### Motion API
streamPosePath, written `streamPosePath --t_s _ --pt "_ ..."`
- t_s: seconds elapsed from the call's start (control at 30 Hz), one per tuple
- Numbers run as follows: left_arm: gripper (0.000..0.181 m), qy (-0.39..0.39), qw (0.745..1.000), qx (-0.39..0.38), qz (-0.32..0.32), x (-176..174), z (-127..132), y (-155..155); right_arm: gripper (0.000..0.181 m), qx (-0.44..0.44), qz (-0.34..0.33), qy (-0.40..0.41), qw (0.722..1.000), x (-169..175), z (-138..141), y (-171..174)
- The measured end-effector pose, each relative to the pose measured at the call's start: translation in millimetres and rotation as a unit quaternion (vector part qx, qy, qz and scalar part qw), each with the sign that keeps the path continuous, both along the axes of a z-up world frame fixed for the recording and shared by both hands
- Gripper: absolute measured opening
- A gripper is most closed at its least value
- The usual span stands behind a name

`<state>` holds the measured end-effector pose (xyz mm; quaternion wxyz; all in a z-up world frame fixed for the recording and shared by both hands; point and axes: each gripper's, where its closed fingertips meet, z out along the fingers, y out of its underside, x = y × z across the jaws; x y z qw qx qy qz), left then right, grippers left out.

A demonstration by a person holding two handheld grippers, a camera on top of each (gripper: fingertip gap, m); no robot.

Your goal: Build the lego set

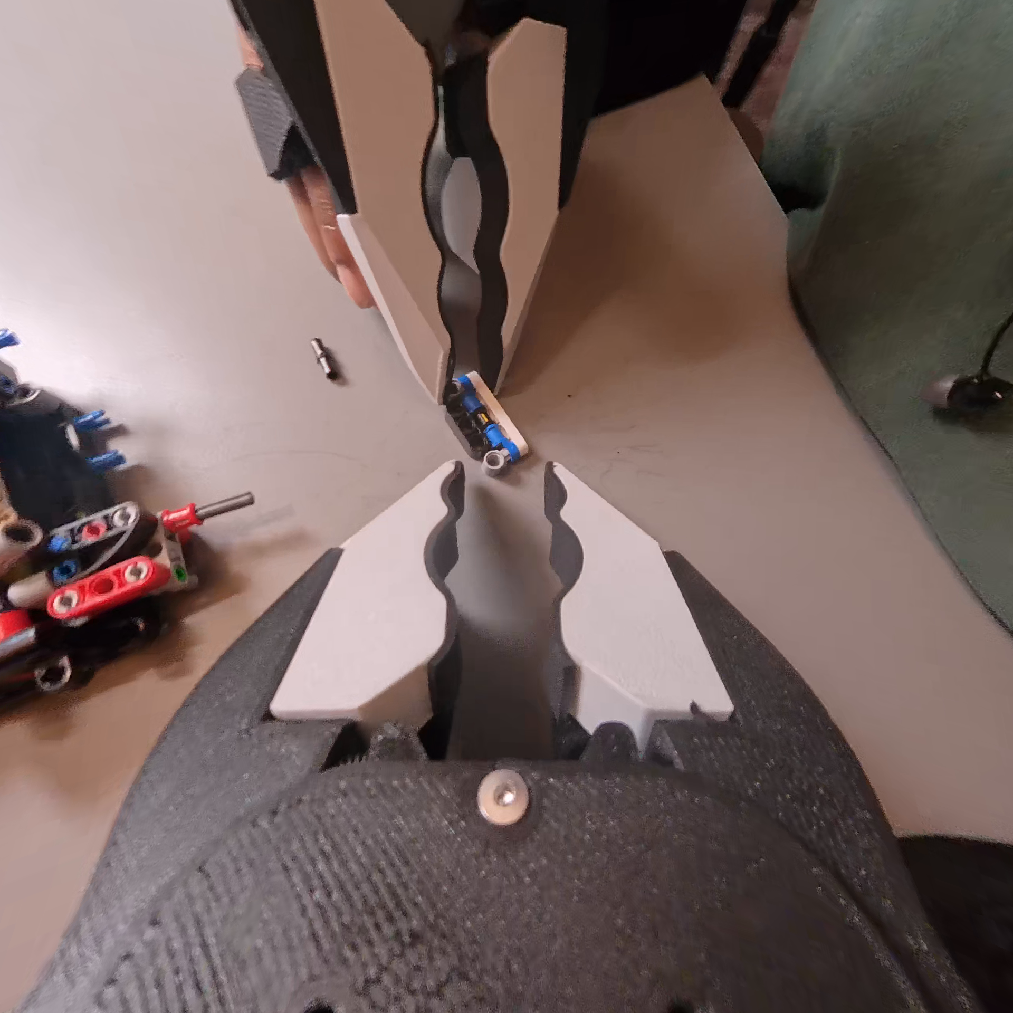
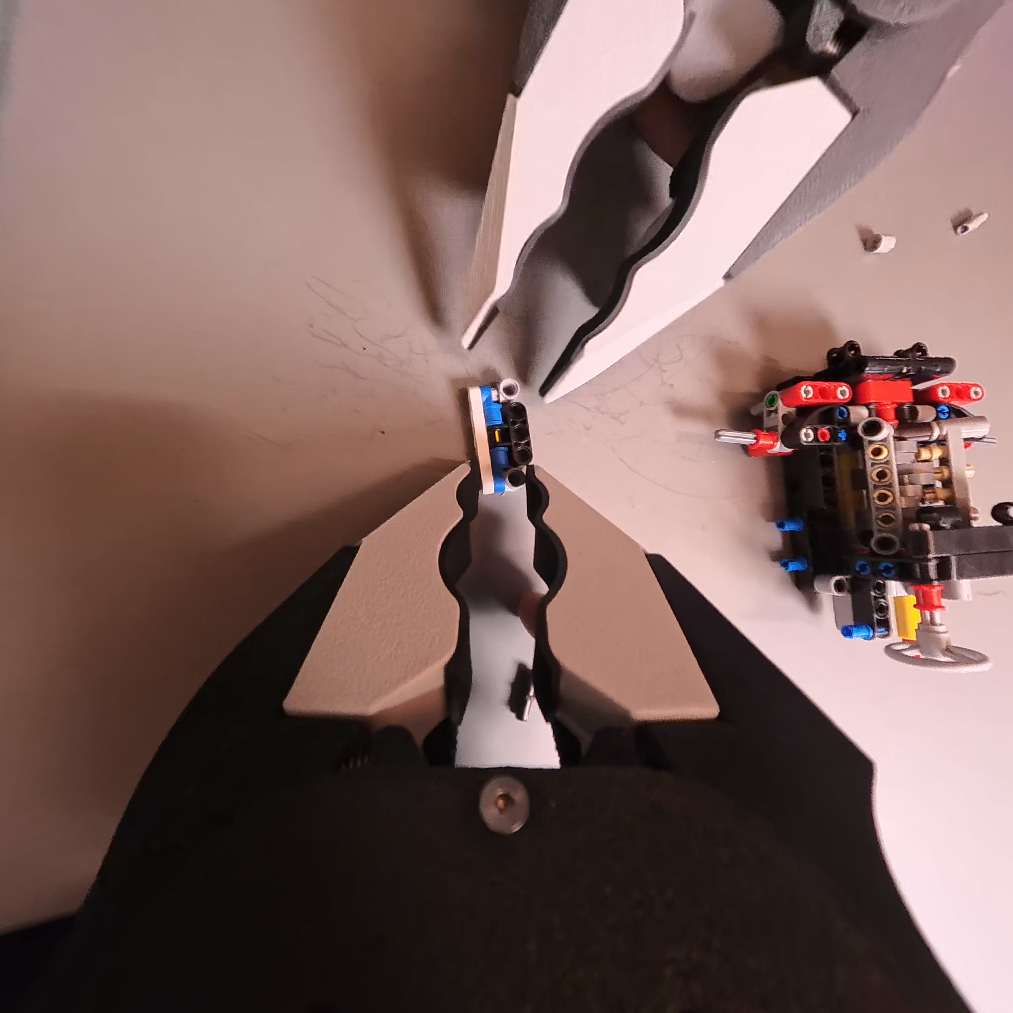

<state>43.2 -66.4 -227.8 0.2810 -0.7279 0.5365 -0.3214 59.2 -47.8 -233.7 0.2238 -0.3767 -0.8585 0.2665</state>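
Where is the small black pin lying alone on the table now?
In the left wrist view the black pin lies on the table, left of the right gripper and the small sub-assembly it pinches.

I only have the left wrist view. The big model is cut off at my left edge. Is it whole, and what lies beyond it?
Observer: The right wrist view shows the whole model standing on the table, with a grey steering wheel at one end.
Operator: Any loose parts near it?
Observer: Two small pale pins lie on the table past it, apart from each other.
Operator: Does the right hand-held gripper really hold the sub-assembly?
Observer: Yes, its fingertips pinch one end; the black beam's row of holes faces that camera. The left hand-held gripper is open, just short of the other end.
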Motion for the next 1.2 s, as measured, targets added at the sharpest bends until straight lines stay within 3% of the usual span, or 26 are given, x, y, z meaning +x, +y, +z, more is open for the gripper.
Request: streamPosePath --t_s 0.27,0.4,0.6,1.2 --pt "0.035 0.046 0.976 -0.004 0.212 1 -6 -2 0.017 -0.001 -0.018 0.003 1.0 1 0 3" --pt "0.033 0.067 0.959 0.021 0.273 3 -7 1 0.016 0.001 -0.024 -0.001 1.0 0 0 1" --pt "0.017 0.076 0.956 0.036 0.282 6 -8 3 0.015 0.0 -0.044 -0.003 0.999 0 0 -2" --pt "0.013 0.081 0.967 0.069 0.233 6 -8 2 0.015 -0.015 -0.075 -0.008 0.997 1 0 -4"
